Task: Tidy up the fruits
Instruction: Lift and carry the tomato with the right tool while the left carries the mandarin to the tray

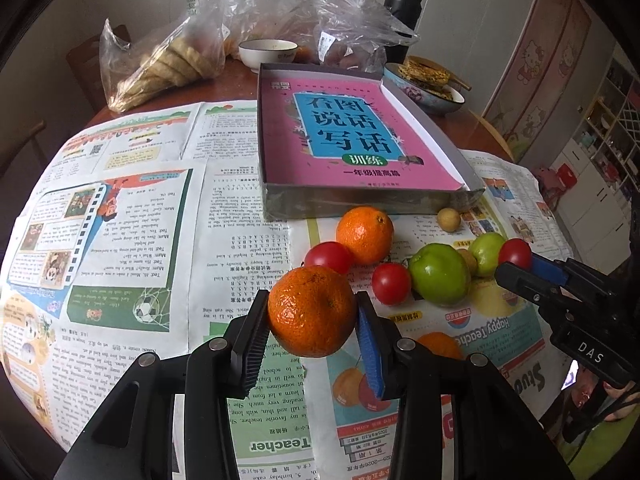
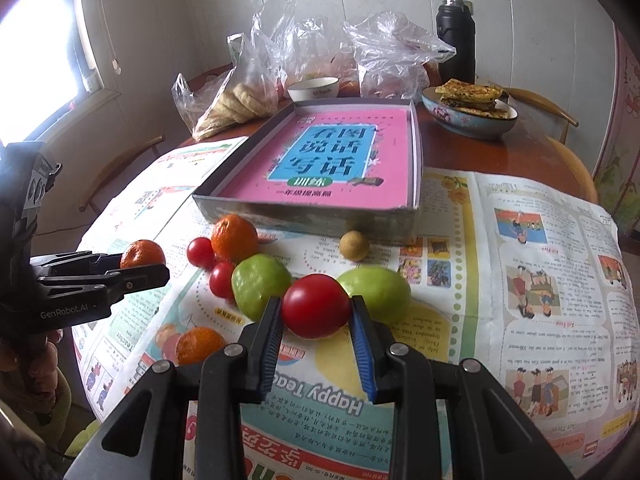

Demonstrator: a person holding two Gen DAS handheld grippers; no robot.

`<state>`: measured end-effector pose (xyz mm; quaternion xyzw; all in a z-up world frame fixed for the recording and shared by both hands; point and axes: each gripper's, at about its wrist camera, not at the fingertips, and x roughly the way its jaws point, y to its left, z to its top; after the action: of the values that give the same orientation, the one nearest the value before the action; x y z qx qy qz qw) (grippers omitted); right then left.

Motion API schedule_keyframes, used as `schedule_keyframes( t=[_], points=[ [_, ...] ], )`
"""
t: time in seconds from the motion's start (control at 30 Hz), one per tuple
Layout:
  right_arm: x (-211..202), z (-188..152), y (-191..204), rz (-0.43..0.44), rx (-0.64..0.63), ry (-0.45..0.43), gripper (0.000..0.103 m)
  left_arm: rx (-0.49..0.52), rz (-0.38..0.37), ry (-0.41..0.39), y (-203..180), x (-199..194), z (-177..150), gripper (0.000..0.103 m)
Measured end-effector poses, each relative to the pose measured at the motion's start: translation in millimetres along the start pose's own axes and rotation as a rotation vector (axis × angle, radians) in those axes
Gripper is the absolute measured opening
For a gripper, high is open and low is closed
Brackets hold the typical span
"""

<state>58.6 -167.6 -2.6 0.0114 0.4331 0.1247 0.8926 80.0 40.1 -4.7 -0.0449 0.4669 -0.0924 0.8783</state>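
Two grippers are each holding fruit above the table: left gripper, jaws pinching a mandarin; right gripper, jaws narrowly clamping a cherry tomato. Shallow box w/ pink book is lying straight ahead of both, beyond the remaining fruit, roughly equally near.

**Fruit gathered in front of the box**

A glossy round orange mandarin is held clear of the newspaper between two pads, and a smooth red cherry tomato is gripped likewise. A second orange mandarin is seen close before the shallow grey cardboard box lined with a pink book cover, with two red tomatoes, two green round fruits and a small tan longan clustered nearby
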Motion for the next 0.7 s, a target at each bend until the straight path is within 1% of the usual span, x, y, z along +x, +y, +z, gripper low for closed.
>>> schedule_keyframes(
  t=[0.13, 0.37, 0.57, 0.7],
  points=[
    [-4.5, 13.0, -3.5, -0.009, -0.001, -0.034, 0.033, 0.006, 0.015, -0.024, 0.4, -5.4, 10.6, 0.042],
    [-4.6, 41.2, -9.3, -0.018, 0.008, -0.086, 0.033, 0.005, 0.015, -0.049, -1.8, -6.4, 28.6, 0.042],
    [2.7, 58.3, -12.1, -0.028, 0.004, -0.101, 0.033, 0.012, 0.016, -0.067, -5.2, -1.9, 49.0, 0.042],
    [15.1, 66.3, -17.4, -0.035, 0.017, -0.094, 0.033, 0.009, 0.016, -0.076, -9.0, 3.3, 62.2, 0.042]
  ],
)
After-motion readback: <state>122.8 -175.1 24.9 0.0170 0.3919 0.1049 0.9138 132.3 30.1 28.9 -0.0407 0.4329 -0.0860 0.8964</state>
